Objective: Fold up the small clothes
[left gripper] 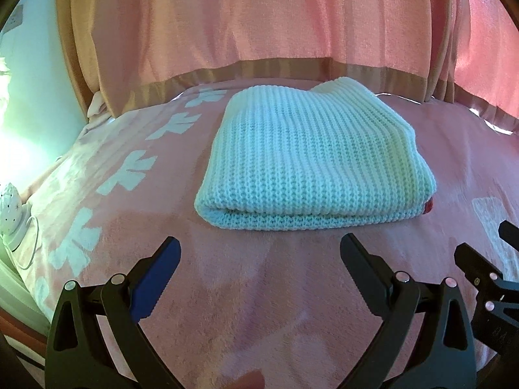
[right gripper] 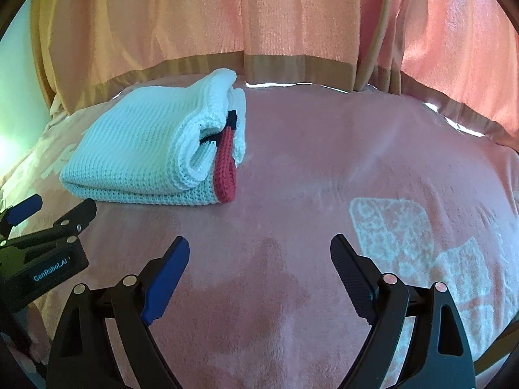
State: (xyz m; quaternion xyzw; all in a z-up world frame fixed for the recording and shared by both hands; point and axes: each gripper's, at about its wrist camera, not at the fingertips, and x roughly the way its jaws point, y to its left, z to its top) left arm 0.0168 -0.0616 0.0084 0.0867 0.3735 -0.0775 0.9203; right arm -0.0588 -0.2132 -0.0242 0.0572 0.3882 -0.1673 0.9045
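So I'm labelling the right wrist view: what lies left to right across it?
Left hand-held gripper → folded white knit sweater → its red trim → pale patterned patch on the pink blanket.

"GenRobot.AI" in pale letters on the left tool [right gripper: 52, 214]

The folded sweater [left gripper: 313, 159] lies on the blanket [left gripper: 259, 291], curtain [left gripper: 259, 16] hanging behind it

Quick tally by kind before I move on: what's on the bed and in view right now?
Folded knit sweaters: 1, white sweater with red and black trim
Grippers: 2, left gripper and right gripper, both open and empty
Pink blankets: 1, blanket underneath
Total: 4
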